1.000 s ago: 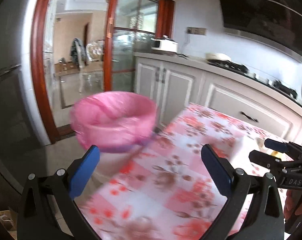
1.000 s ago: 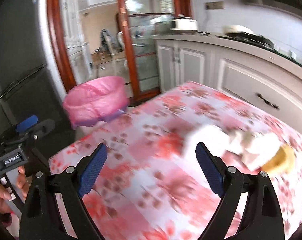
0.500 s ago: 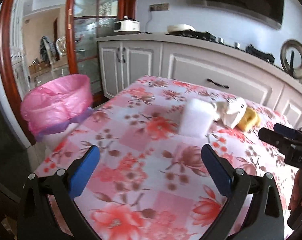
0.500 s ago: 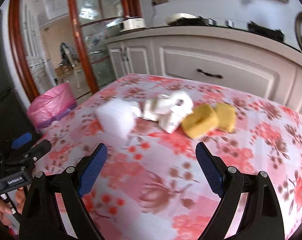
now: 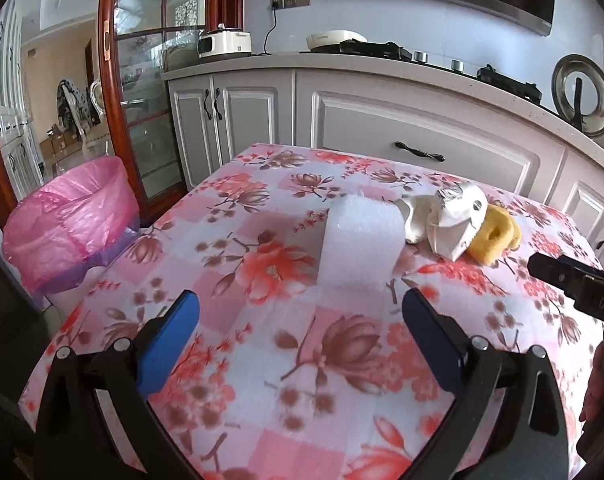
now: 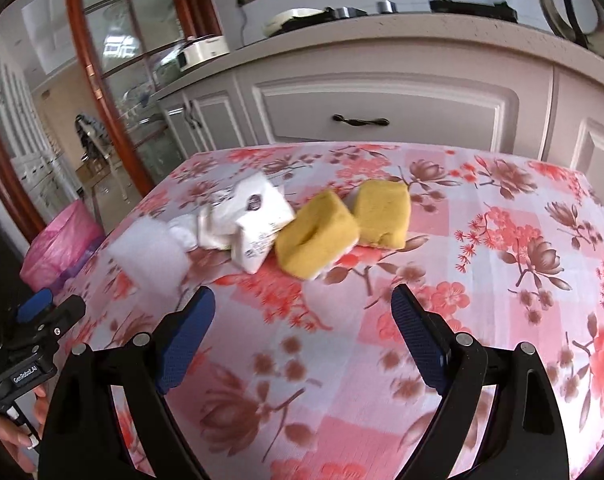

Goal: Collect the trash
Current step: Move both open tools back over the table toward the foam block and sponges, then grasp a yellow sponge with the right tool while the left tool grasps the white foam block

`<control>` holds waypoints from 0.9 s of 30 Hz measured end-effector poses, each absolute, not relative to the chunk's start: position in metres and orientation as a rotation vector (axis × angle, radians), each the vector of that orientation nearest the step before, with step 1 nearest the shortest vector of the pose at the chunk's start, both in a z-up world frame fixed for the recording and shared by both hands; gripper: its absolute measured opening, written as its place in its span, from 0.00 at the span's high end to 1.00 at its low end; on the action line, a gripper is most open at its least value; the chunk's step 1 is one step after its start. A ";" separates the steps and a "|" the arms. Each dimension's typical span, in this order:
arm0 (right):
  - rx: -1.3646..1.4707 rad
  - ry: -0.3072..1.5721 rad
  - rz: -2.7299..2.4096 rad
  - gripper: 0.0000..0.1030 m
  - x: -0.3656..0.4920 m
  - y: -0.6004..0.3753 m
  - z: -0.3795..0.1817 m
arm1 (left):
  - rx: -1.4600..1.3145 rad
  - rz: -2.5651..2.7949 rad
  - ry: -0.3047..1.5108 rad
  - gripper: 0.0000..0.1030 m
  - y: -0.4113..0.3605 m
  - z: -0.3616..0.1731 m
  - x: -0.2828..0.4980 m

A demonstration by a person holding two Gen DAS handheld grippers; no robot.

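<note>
left wrist view: left gripper (image 5: 300, 320) spread wide and empty, white foam block (image 5: 360, 242) just ahead, approach step; next, close around it.

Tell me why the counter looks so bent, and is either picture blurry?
Left wrist view: the fisheye lens bows the counter into an arc, corners go black, and daylight comes through the glass door; the white foam piece is fairly sharp. Right wrist view: same bending, but softer, the foam and tissue pack smeared, the yellow sponges clearer.
</note>
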State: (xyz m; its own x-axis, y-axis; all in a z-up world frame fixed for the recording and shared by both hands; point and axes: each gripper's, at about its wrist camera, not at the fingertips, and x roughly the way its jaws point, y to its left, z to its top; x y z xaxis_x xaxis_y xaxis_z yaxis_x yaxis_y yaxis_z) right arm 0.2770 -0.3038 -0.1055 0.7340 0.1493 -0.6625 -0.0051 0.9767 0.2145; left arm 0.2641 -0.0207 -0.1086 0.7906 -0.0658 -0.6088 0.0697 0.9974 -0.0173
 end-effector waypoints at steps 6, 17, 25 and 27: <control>0.280 0.770 0.053 0.25 0.306 -0.318 -0.120 | -0.001 -0.095 0.668 0.05 -0.030 -0.115 0.292; 0.390 0.807 0.087 0.42 0.347 -0.321 -0.136 | 0.001 -0.134 0.687 0.05 -0.053 -0.126 0.335; 0.406 0.822 0.103 0.53 0.355 -0.318 -0.144 | -0.003 -0.137 0.676 0.07 -0.059 -0.131 0.356; 0.404 0.823 0.113 0.58 0.354 -0.316 -0.144 | -0.002 -0.140 0.674 0.22 -0.060 -0.132 0.356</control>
State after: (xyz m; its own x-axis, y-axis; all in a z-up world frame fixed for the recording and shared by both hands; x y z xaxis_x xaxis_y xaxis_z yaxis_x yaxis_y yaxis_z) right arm 0.3542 -0.3165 -0.1442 0.6790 0.2522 -0.6895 0.0575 0.9180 0.3924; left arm 0.3564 -0.0603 -0.1318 0.7722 -0.1295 -0.6221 0.1280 0.9906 -0.0474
